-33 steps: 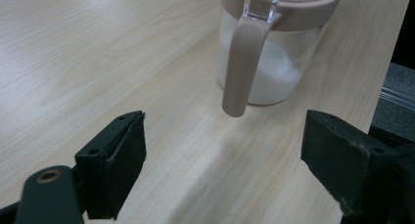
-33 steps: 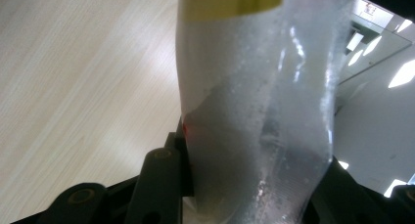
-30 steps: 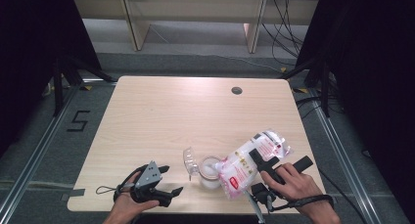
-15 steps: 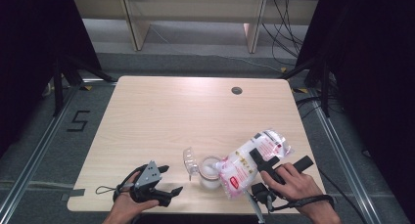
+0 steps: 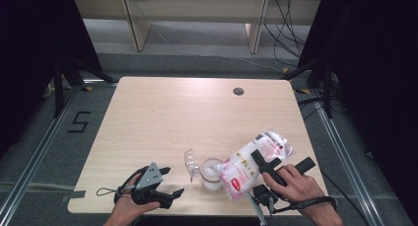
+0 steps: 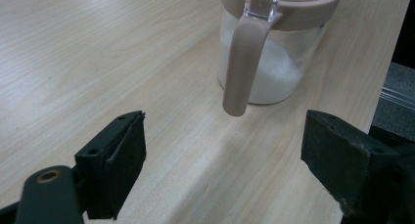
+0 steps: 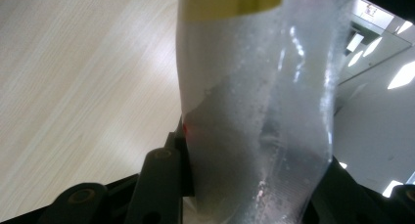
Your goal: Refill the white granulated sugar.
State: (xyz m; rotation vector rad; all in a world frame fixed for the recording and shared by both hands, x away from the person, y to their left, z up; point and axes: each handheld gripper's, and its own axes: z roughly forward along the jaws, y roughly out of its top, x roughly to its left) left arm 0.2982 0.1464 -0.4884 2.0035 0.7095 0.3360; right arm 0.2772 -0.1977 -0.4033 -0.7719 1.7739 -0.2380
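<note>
The right claw (image 5: 268, 165) grips a soft, slippery clear plastic bag of white granules (image 5: 249, 165) mid-body, tilted over the glass jar (image 5: 212, 174); the left claw (image 5: 167, 181) stands released.

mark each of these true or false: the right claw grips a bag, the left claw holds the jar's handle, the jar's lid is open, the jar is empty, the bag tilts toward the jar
1. The right claw grips a plastic bag. True.
2. The left claw holds the jar's handle. False: its jaws stand open and short of the handle, touching nothing.
3. The lid of the jar is open. True.
4. The jar is empty. False: white granules lie in its lower part.
5. The bag tilts toward the jar. True: its lower end is at the jar's mouth.
</note>
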